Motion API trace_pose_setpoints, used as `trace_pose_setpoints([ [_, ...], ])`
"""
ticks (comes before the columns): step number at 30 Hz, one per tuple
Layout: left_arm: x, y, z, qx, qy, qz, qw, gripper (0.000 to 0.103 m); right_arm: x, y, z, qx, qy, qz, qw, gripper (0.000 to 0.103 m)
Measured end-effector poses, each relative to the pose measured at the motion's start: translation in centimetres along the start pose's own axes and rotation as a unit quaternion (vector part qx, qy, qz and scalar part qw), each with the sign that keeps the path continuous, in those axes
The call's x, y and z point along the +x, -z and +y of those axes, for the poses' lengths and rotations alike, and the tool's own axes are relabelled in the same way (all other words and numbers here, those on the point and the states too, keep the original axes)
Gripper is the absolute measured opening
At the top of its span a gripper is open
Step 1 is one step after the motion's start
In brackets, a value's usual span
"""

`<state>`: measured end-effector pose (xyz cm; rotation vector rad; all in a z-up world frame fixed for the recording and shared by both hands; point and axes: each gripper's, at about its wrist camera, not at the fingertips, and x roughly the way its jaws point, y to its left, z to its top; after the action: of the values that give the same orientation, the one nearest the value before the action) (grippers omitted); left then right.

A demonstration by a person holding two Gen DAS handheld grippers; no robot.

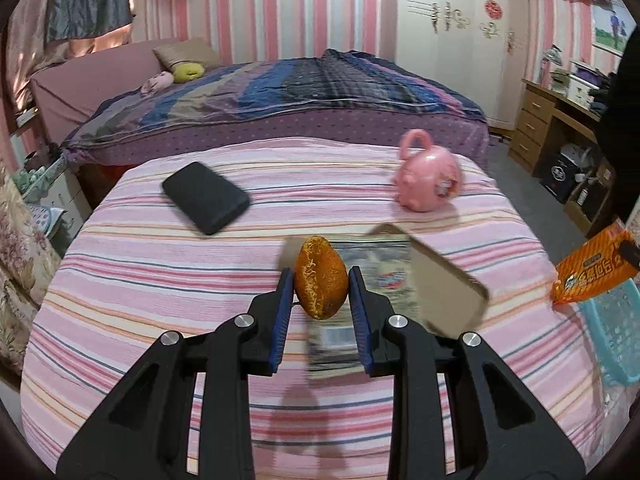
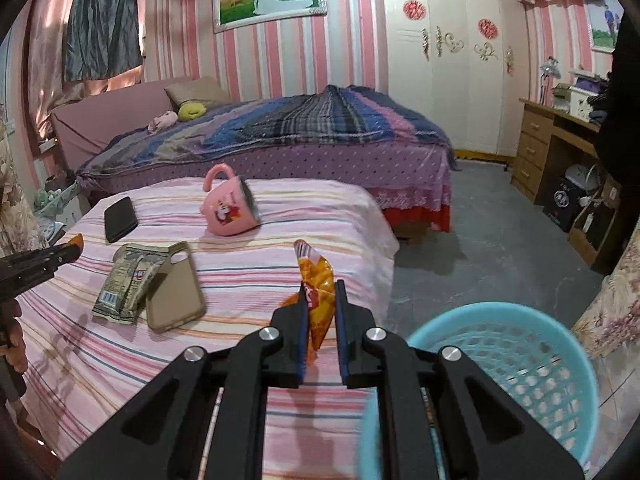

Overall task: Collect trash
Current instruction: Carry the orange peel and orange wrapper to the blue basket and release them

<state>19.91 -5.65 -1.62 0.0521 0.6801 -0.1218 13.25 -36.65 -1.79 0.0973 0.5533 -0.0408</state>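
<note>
Peel (image 1: 320, 282), orange and dried, sits clamped in the left claw (image 1: 321, 286) above the striped bed (image 1: 120, 280). The right claw (image 2: 320, 300) pinches an orange wrapper (image 2: 318, 284) just left of the blue basket (image 2: 520, 360). Left of the basket lie a grey wrapper (image 2: 126, 280) and phone case (image 2: 176, 296).

Item count, striped tabletop and surroundings:
- Orange peel (image 1: 320, 282): 1
- Orange snack wrapper (image 2: 318, 294): 1
- Grey snack packet (image 2: 126, 280): 1
- Black phone (image 1: 205, 197): 1
- Tan phone case (image 2: 176, 288): 1
- Pink mug (image 2: 230, 208): 1
- Blue basket (image 2: 516, 364): 1
- Grippers: 2, left gripper (image 1: 320, 280) and right gripper (image 2: 320, 292)
</note>
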Motion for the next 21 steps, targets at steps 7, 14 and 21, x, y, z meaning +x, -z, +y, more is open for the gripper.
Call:
trace_pose_setpoints([
  [7,-0.8,0.6,-5.9,0.034,0.035,-0.008,0.9988,0.027,-2.3,0.4,-3.8,0.014,0.033,-0.014,0.999,0.012],
  [14,-1.2,0.3,-11.0,0.052,0.058,-0.014,0.9968,0.027,-3.8,1.0,-8.6,0.037,0.067,-0.014,0.997,0.012],
  [21,-1.4,0.9,-17.8,0.080,0.099,-0.024,0.9915,0.027,-4.5,1.8,-13.0,0.047,0.107,0.011,0.993,0.012],
])
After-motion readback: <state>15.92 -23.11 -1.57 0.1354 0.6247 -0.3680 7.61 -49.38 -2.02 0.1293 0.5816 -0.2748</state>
